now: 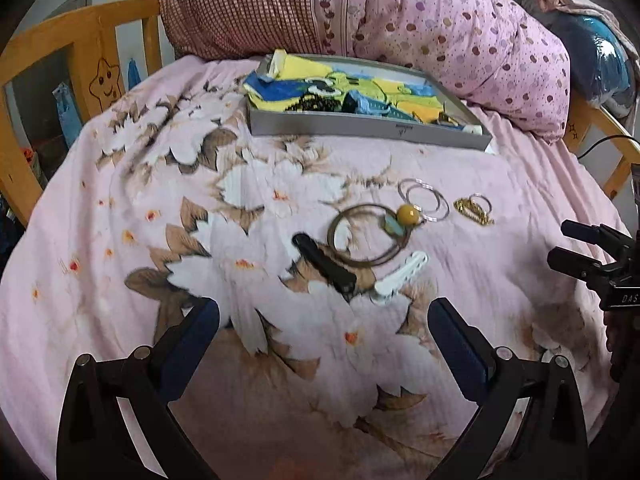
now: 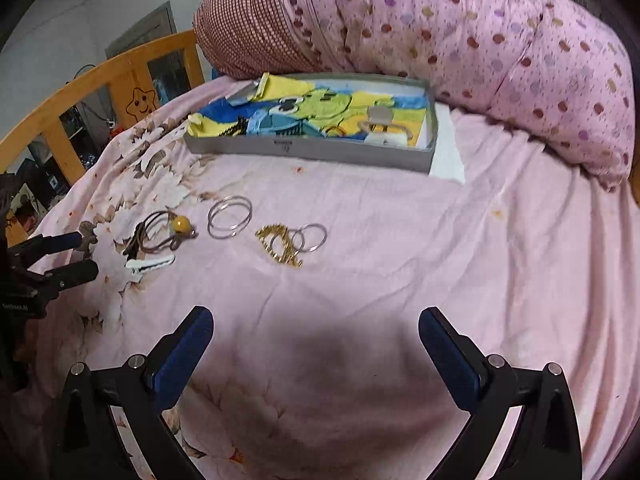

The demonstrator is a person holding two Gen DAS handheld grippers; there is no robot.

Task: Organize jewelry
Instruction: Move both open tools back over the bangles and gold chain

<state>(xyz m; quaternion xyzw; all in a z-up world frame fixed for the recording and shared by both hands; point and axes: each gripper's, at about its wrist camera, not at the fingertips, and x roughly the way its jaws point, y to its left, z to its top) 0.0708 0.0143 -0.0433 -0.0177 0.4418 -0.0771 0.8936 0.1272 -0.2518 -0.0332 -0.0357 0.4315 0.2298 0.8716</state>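
Jewelry lies loose on the pink floral bedsheet. A black hair clip (image 1: pixel 324 264), a white hair clip (image 1: pixel 400 276), a brown hair tie with a yellow bead (image 1: pixel 408 214), silver bangles (image 1: pixel 424 200) and a gold chain with rings (image 1: pixel 474 210) lie ahead of my left gripper (image 1: pixel 324 320), which is open and empty above the sheet. My right gripper (image 2: pixel 316 332) is open and empty, short of the gold chain (image 2: pixel 280 244) and the silver bangles (image 2: pixel 230 216). A grey box (image 1: pixel 360 126) lined with a colourful cloth lies behind them and holds a few pieces.
A rolled pink dotted quilt (image 2: pixel 500 52) lies behind the box (image 2: pixel 312 148). A wooden bed rail (image 1: pixel 60 60) runs along the left. My right gripper shows at the right edge of the left wrist view (image 1: pixel 588 252). My left gripper shows at the left of the right wrist view (image 2: pixel 68 256).
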